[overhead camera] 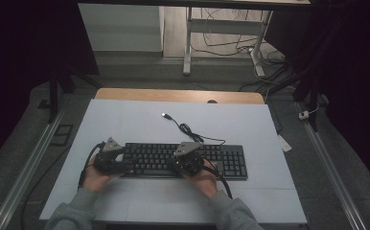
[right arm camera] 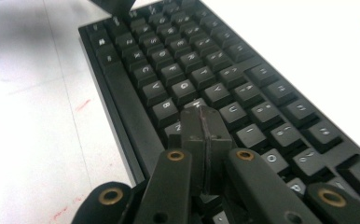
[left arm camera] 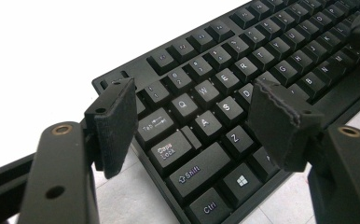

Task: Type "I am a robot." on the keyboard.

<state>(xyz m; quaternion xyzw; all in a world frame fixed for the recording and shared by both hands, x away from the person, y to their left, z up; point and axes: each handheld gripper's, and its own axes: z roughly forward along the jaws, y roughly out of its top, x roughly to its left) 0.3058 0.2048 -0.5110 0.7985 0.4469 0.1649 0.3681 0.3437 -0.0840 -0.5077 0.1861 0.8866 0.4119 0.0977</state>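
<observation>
A black full-size keyboard point(overhead camera: 185, 160) lies across the middle of the white table top point(overhead camera: 125, 120). My left gripper point(overhead camera: 118, 163) hovers over its left end. In the left gripper view that gripper point(left arm camera: 194, 98) stands open, its pads point(left arm camera: 115, 123) either side of the Caps Lock, A and Z keys, with nothing held. My right gripper point(overhead camera: 187, 164) is over the middle of the keyboard point(right arm camera: 206, 70). In the right gripper view it point(right arm camera: 205, 114) is shut, pads pressed flat together, its tip low over the keys near H and N. Whether the tip touches a key I cannot tell.
The keyboard's black cable point(overhead camera: 188, 130) snakes back from its far edge and ends in a loose USB plug point(overhead camera: 165, 115). A strip of wooden table edge point(overhead camera: 178, 95) shows beyond the white top. Metal rails point(overhead camera: 27, 167) run down both sides on the floor.
</observation>
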